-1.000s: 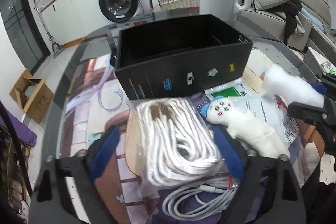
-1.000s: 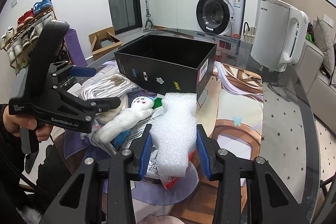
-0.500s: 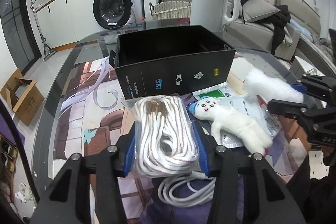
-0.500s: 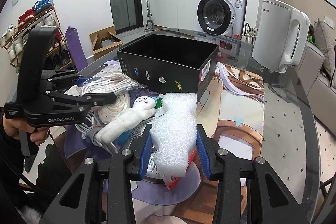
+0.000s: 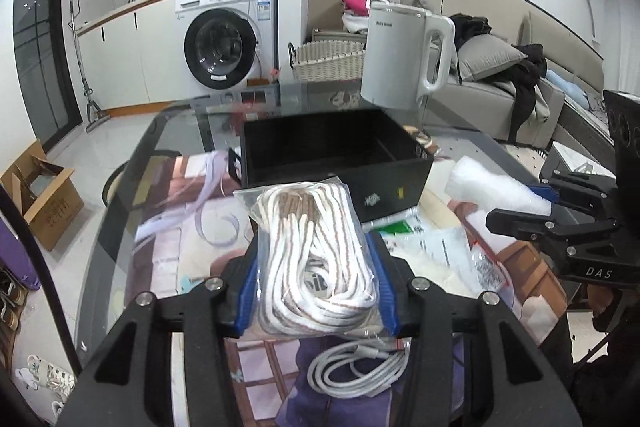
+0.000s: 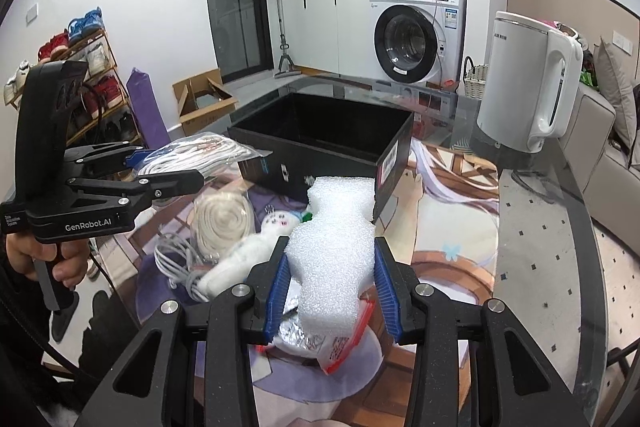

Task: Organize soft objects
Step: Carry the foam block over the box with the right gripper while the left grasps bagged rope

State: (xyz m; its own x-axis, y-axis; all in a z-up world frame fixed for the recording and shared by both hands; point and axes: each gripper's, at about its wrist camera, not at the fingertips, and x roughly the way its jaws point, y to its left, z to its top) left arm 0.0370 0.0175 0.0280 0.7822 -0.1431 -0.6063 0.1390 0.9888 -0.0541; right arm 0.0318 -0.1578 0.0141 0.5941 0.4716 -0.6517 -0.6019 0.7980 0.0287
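My left gripper (image 5: 314, 267) is shut on a clear bag of white rope (image 5: 316, 259) and holds it lifted off the table, in front of the open black box (image 5: 336, 155). From the right wrist view the same bag (image 6: 192, 155) hangs in that gripper (image 6: 168, 167) at the left, level with the box (image 6: 324, 143). My right gripper (image 6: 330, 267) is shut on a white foam piece (image 6: 336, 239), seen as the foam piece (image 5: 496, 191) at the right of the left wrist view. A white plush doll (image 6: 248, 251) lies on the table.
A white kettle (image 6: 528, 83) stands at the table's far right. A coiled white cable (image 5: 356, 371) and a roll of white rope (image 6: 222, 223) lie near the doll, among plastic packets (image 5: 448, 247). The glass table edge (image 6: 576, 227) curves to the right.
The left gripper closed on the rope bag and lifted it off the table toward the box. The right gripper stayed in place, still shut on the foam piece.
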